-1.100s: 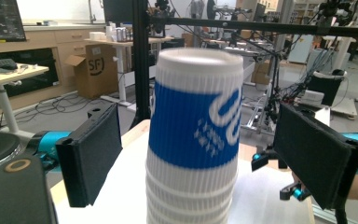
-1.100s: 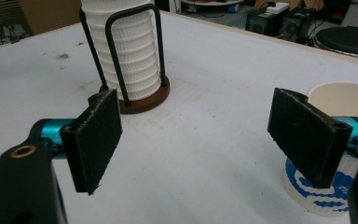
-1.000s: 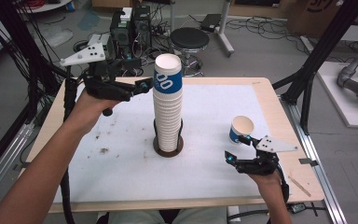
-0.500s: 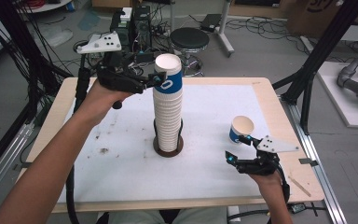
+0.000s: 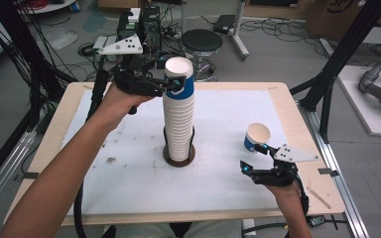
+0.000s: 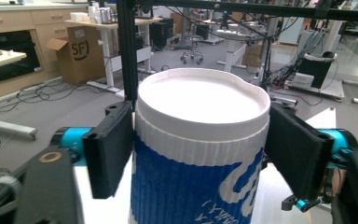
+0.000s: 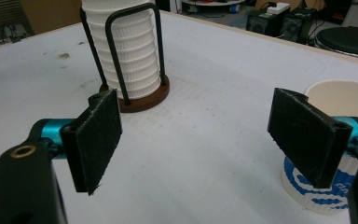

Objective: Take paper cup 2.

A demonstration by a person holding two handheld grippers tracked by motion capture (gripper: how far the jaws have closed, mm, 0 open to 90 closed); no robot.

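A tall stack of white ribbed paper cups [image 5: 178,124] stands in a wire holder on a round brown base [image 5: 178,157] mid-table. My left gripper [image 5: 176,84] reaches in from the left at the stack's top. Its jaws have just been closing, and the pads [image 6: 109,149] now press on both sides of the blue-printed top cup [image 6: 200,154]. A single upright cup [image 5: 257,137] stands at the right. My right gripper [image 5: 254,158] is open just in front of it, with the cup [image 7: 340,100] beside its right pad and nothing between the jaws [image 7: 200,140].
A white mat [image 5: 129,173] covers the wooden table and has a few dark specks at the left. A black stool [image 5: 202,42] and electronics stand on the floor beyond the far edge. Black frame posts rise at both sides.
The left gripper shifted up and along the stack's top, and its jaws went from wide apart to closed against the top cup. The right gripper and the single cup stayed put.
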